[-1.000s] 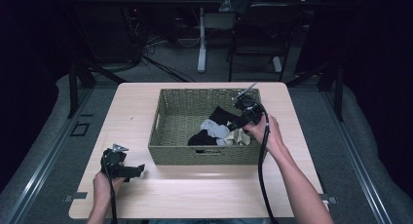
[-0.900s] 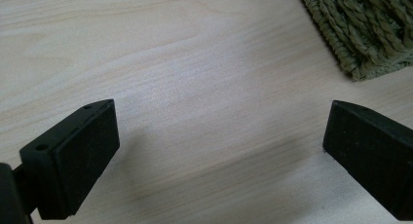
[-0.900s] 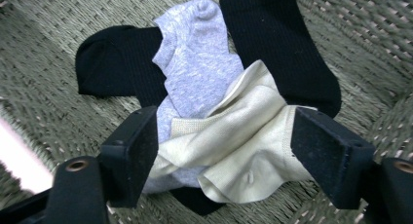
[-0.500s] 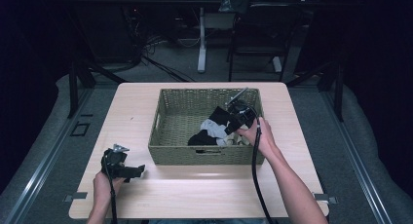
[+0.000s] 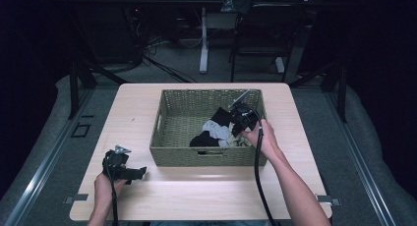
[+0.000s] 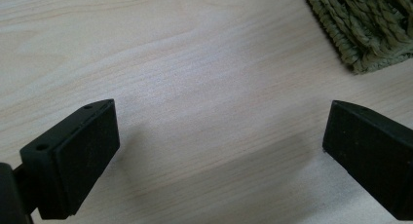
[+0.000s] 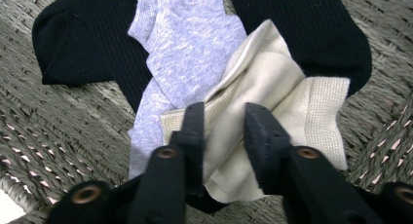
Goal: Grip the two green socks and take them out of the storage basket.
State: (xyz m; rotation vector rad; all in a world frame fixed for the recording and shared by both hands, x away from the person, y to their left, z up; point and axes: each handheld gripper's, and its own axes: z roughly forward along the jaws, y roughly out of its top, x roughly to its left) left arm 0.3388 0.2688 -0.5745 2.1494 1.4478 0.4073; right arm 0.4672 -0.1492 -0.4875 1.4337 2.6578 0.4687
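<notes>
High view: a woven basket (image 5: 169, 132) sits mid-table on the light wooden table (image 5: 206, 191). Socks lie heaped in its right half, on the basket floor. The right gripper (image 5: 240, 119) is down inside the basket, over the sock heap, held by the person's right hand (image 5: 264, 140); its cable trails back along the forearm. The left gripper (image 5: 137, 173) rests low over the table near the front left corner of the basket, apart from it, held by the left hand (image 5: 104, 184).

Left gripper view: both black jaws stand wide apart over bare table wood, nothing between them. One corner of the basket (image 6: 370, 29) shows at the upper right, clear of the jaws.

Right gripper view: the jaws are nearly together, pinching a fold of the cream sock (image 7: 272, 112) between their tips. The cream sock lies on top of the heap, overlapping a grey sock (image 7: 185, 48) to its left. A black sock (image 7: 83, 39) lies beneath both, spreading to either side. All rest on the woven basket floor (image 7: 53, 131).
</notes>
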